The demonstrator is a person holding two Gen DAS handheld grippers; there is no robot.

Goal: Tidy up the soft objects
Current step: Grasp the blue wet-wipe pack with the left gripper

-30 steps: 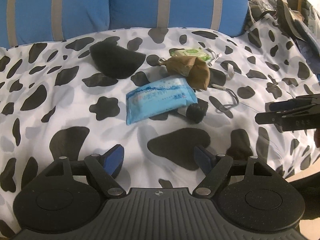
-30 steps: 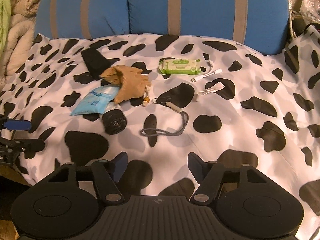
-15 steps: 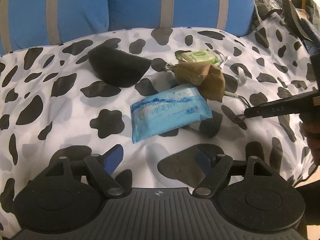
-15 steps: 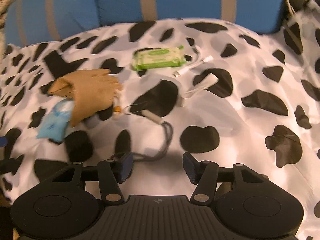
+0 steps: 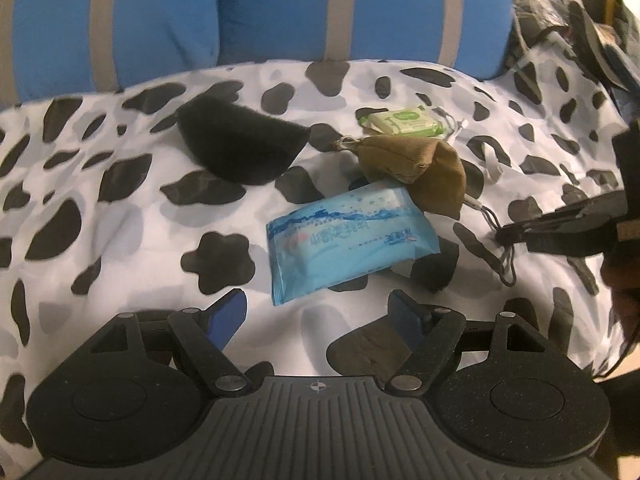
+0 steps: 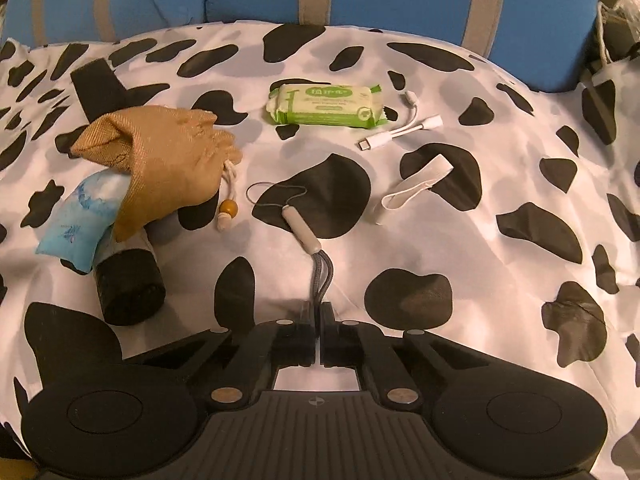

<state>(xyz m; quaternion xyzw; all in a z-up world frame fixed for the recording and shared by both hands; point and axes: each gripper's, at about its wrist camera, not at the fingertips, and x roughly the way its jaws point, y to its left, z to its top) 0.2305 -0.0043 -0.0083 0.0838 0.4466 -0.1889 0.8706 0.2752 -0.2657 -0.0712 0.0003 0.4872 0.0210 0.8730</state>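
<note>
The grey wrist lanyard (image 6: 320, 276) lies on the cow-print cover (image 6: 440, 208), its braided loop running straight into my right gripper (image 6: 318, 312). The jaws of that gripper have just been closing and now stand pinched together on the braid, with the lanyard's beige sleeve (image 6: 301, 229) and thin cord loop stretched out ahead on the cover. To the left of it sits the tan drawstring pouch (image 6: 160, 160), draped over one end of the blue wet-wipe pack (image 6: 76, 224), and a black roll (image 6: 128, 284) lies under that pack's near end. Farther back are the green wipe pack (image 6: 324, 105), a white cable adapter (image 6: 400, 132) just beside it and a white elastic band (image 6: 416, 184).

My left gripper (image 5: 318, 312) hangs over the cover with its blue-padded fingers (image 5: 226, 312) wide apart and nothing between them; the blue wet-wipe pack lies just ahead of it. A black foam piece (image 5: 240, 148) rests farther back on the left. Blue cushions with grey stripes (image 5: 280, 12) stand behind.
</note>
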